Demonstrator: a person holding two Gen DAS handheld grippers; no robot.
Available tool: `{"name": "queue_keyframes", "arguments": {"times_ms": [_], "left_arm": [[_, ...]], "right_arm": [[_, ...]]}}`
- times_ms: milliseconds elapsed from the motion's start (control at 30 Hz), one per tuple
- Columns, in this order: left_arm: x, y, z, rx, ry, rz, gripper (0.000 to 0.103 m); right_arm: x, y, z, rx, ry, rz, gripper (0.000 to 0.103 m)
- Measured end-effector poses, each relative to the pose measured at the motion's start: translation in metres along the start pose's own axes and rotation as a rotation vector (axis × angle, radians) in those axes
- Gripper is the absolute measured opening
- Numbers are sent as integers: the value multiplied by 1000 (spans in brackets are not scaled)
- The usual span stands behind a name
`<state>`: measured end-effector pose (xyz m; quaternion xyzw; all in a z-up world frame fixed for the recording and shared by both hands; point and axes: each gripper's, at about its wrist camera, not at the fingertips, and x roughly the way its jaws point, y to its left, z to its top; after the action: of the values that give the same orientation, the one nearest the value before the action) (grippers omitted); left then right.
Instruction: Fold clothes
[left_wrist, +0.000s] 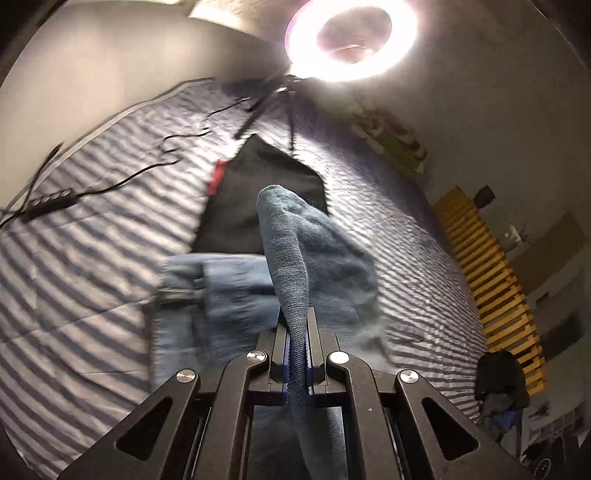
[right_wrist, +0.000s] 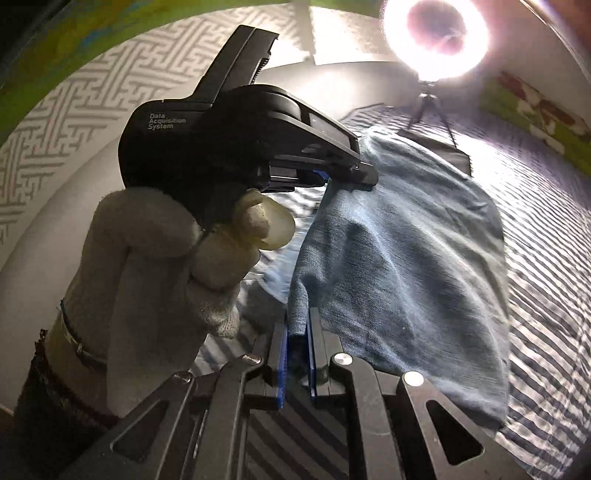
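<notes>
Right wrist view, soft blue denim garment (right_wrist: 399, 258), striped quilted bedcover (right_wrist: 546, 229)

two grippers (right_wrist: 364, 177) (right_wrist: 298, 325), one blue garment (right_wrist: 406, 258), one black garment (left_wrist: 266, 184), one ring light (right_wrist: 436, 37)

1. A lit ring light (left_wrist: 352, 37) on a tripod (right_wrist: 430, 105) glares at the top of both views.
2. A blue-and-white striped bedspread (left_wrist: 81, 258) fills the middle, with a black cable (left_wrist: 122, 182) lying across it at left.
3. Yellow slats (left_wrist: 491, 284) line the right edge.
4. Maze-patterned wallpaper (right_wrist: 74, 110) covers the upper left.
</notes>
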<state>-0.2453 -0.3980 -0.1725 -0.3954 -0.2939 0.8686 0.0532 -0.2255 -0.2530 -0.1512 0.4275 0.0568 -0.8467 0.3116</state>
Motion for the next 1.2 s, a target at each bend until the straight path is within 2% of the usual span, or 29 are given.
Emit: {"name": "queue_keyframes", "arguments": {"times_ms": [67, 167, 333, 400, 500, 567, 667, 733, 767, 800, 867, 900, 1000, 1067, 1200], "left_arm": [[5, 21, -4, -44, 26, 22, 5], [13, 40, -6, -57, 44, 43, 5], [26, 48, -9, -57, 73, 71, 5], [30, 48, -11, -32, 79, 96, 5], [31, 52, -9, -42, 84, 85, 5], [29, 55, -8, -54, 83, 75, 5], [26, 51, -4, -32, 76, 82, 5], [27, 49, -4, -8, 82, 102, 7], [26, 49, -4, -9, 83, 112, 12], [24, 53, -3, -19, 79, 152, 21], [14, 61, 0, -26, 52, 267, 32], [6, 65, 1, -42, 39, 293, 29], [-19, 64, 2, -69, -12, 249, 29], [-30, 43, -5, -6, -26, 228, 29], [-24, -19, -30, 159, 10, 163, 29]], "right_arm": [[13, 9, -1, -2, 20, 12, 8], [32, 18, -4, -4, 43, 18, 8], [54, 22, -5, -14, 81, 29, 11], [58, 21, -9, -2, 115, 84, 15], [42, 13, -13, 23, 128, 200, 15], [18, -2, -19, 53, 86, 218, 16], [-16, -42, -31, 124, 0, 130, 16], [-28, -70, -38, 177, -18, 48, 16], [-31, -80, -44, 199, -7, 5, 16], [-33, -87, -50, 224, 6, -39, 17], [-33, -101, -64, 264, 27, -56, 18], [-27, -105, -69, 279, 58, -33, 18], [-1, -105, -78, 291, 142, 69, 18], [5, -95, -83, 263, 172, 105, 18], [-20, -103, -76, 219, 73, 94, 18]]}}
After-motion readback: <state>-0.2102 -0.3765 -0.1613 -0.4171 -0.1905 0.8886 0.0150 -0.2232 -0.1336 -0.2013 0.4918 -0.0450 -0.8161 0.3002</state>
